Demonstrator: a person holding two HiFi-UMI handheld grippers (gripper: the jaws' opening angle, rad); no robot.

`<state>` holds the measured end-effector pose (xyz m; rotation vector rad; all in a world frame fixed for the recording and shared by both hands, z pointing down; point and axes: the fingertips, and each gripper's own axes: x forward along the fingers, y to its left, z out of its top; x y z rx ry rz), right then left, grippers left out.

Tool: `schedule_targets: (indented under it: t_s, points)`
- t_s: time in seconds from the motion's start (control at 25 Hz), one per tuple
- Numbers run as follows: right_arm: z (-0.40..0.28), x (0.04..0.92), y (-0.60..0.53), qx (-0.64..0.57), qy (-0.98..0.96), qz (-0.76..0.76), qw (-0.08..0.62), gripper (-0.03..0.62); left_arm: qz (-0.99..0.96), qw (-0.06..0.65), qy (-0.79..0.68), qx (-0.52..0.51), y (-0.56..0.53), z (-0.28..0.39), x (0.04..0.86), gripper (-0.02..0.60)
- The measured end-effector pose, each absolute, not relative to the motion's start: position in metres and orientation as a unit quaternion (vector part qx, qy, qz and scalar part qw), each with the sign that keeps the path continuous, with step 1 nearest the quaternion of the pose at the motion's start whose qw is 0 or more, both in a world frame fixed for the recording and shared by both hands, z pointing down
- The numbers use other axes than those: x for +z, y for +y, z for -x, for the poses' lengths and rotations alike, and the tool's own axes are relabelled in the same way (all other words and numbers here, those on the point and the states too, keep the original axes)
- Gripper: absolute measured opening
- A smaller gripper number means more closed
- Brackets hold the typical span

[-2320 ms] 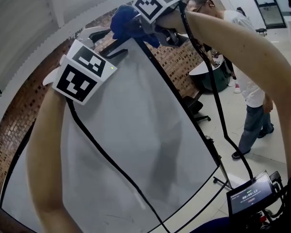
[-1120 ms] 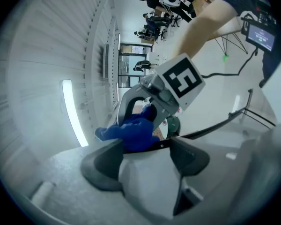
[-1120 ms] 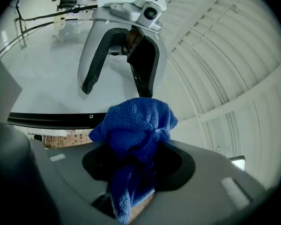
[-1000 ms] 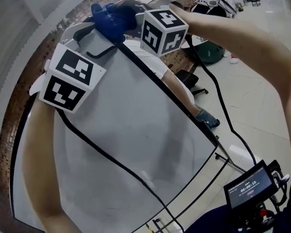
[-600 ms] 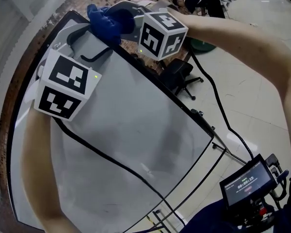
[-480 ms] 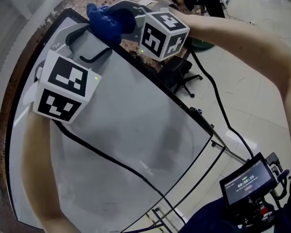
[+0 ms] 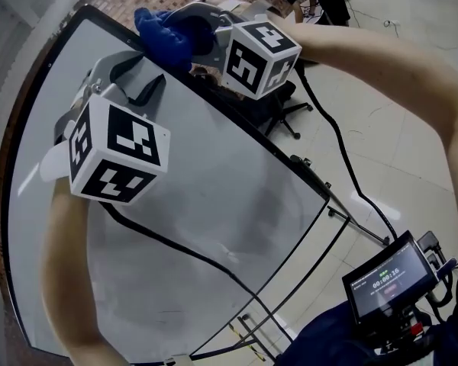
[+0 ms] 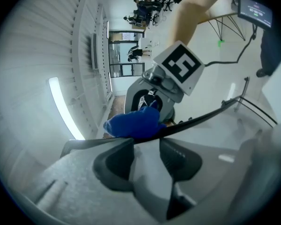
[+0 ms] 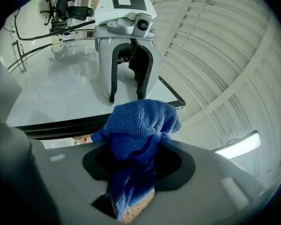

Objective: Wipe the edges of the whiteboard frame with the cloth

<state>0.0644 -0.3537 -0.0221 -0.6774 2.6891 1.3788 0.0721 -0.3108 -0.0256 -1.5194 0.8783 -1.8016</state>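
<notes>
A blue cloth [image 7: 168,33] is bunched in my right gripper [image 7: 202,33], which is shut on it and presses it on the black frame [image 7: 290,166] near the whiteboard's upper right edge. In the right gripper view the cloth [image 9: 140,121] hangs from the jaws [image 9: 131,156] over the frame [image 9: 61,125]. My left gripper [image 7: 137,78] rests against the white board [image 7: 198,204] just below the cloth. Its jaws [image 8: 147,144] have just been closing; a narrow gap remains with nothing between them. Beyond them are the cloth [image 8: 131,123] and the right gripper [image 8: 154,102].
Behind the board's right edge stands a black office chair [image 7: 278,113] on the pale tiled floor. The board's thin stand legs [image 7: 351,219] reach out at lower right. A small timer screen [image 7: 385,284] sits near my body. Black cables [image 7: 328,120] trail from both grippers.
Both grippers have sunk a little along the board's right edge, the cloth staying on the frame. The left gripper's marker cube has rolled. The board's upper left corner has come into view.
</notes>
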Motion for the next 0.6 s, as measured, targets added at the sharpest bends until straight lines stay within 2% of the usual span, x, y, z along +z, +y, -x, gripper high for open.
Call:
schedule_targets:
  t_s: [0.16,0.6]
  points:
    - [-0.064,-0.005,-0.350,0.443,0.871,0.213,0.014,0.192,0.556,0.312,0.332,-0.695,-0.306,-0.071,-0.013,0.124]
    - [-0.058,0.041,-0.329,0.439,0.879,0.186,-0.002,0.192,0.610,0.284,0.340,-0.657,-0.281,-0.094,0.029,0.133]
